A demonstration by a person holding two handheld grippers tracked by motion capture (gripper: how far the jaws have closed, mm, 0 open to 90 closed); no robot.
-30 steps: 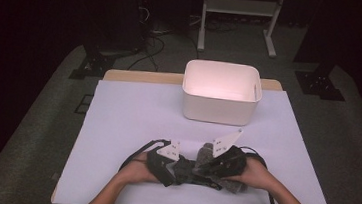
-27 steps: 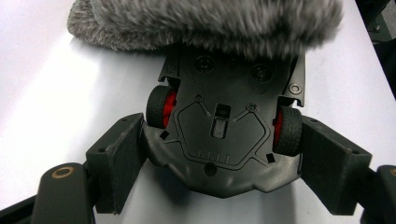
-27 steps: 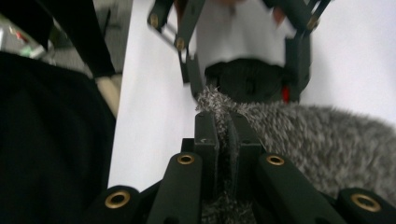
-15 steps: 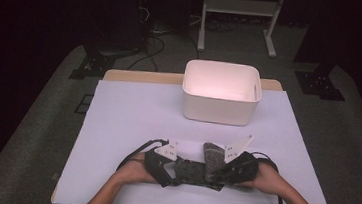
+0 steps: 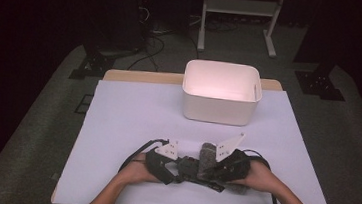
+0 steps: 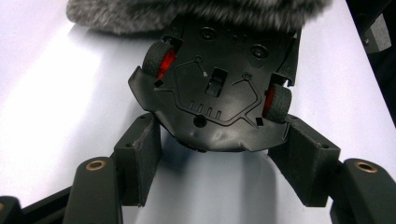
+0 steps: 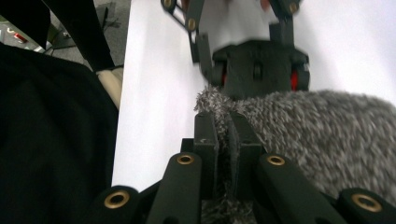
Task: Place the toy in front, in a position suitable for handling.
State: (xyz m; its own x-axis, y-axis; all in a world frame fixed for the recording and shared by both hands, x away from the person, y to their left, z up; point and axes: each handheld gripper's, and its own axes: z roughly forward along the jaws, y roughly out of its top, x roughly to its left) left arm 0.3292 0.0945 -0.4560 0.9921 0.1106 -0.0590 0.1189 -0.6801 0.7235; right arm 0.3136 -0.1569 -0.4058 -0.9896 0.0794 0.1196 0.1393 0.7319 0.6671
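At the near edge of the tabletop (image 5: 132,122), which is covered in white, the two hands hold their tools close together. The right tool (image 7: 223,140) has its jaws pressed together on a fold of a fuzzy grey cloth (image 7: 327,140), pinching its edge. In the high view the cloth (image 5: 208,155) shows as a grey tuft between the two tools, just left of the right tool (image 5: 220,172).

A black toy car (image 6: 215,93) lies with its underside turned up, red hubs showing inside its small tyres, its far end tucked under the cloth (image 6: 196,14). The left tool (image 6: 219,163) has its jaws spread to either side of the car's near end; they have just been closing on it, and the pads stand right beside the body, though contact cannot be told. In the high view the left tool (image 5: 182,170) sits just left of the cloth.

A white bin (image 5: 218,108) stands well apart at the far middle of the tabletop
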